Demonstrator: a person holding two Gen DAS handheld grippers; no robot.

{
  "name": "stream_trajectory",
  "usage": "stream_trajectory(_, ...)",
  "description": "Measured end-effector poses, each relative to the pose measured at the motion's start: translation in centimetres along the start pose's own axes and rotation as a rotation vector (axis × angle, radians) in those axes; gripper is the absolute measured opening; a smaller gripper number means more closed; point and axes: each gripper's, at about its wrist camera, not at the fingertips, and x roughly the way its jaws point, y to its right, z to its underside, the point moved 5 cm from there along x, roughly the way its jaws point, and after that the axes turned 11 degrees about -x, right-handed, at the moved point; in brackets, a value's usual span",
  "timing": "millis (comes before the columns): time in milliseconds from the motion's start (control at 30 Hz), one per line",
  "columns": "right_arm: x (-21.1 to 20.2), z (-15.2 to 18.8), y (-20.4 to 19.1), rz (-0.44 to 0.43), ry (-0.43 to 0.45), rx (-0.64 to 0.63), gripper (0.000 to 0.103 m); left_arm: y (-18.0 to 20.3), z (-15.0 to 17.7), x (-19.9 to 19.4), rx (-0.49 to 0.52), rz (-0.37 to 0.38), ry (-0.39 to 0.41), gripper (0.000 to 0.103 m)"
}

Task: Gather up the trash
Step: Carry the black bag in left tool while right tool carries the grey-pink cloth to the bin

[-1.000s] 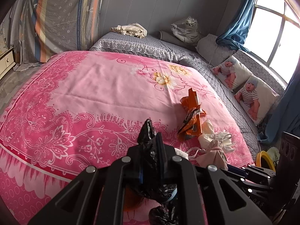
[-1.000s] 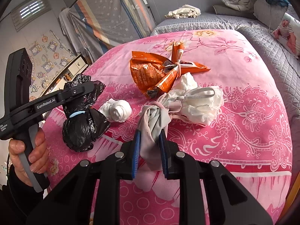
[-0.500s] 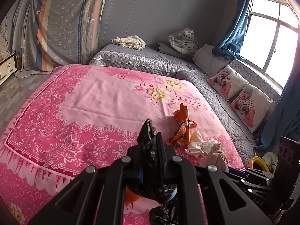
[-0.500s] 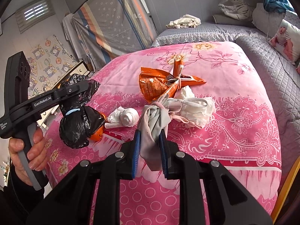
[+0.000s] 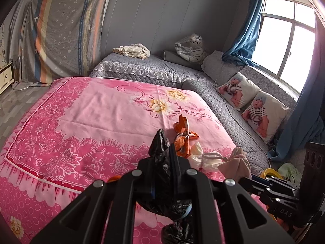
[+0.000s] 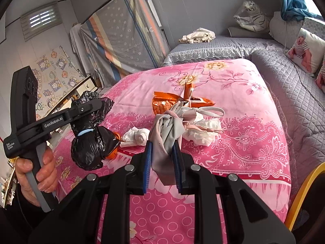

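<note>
Left tool (image 6: 89,106) pinching black bag (image 6: 91,144), airborne

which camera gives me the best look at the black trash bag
The right wrist view: the whole black bag hangs clear in the left gripper. The left wrist view shows only its top, the rest hidden by the jaws.

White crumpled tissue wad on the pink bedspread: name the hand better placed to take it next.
Neither is free: left gripper is shut on a black plastic bag, right gripper on a grey-pink bundle. Left hangs nearer the wad.
</note>
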Motion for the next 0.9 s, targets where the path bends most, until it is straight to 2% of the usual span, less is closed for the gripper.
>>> stream_trajectory(333,-4.0,-0.7,1.2,0.040,0.075,0.016,0.019,3.0,0.2,-1.9,0.033,0.045,0.030,0.010)
stream_trajectory(900,-10.9,0.2,5.1,0.118,0.180,0.084,0.019,10.8,1.4,-3.5,0.135,0.141,0.039,0.010)
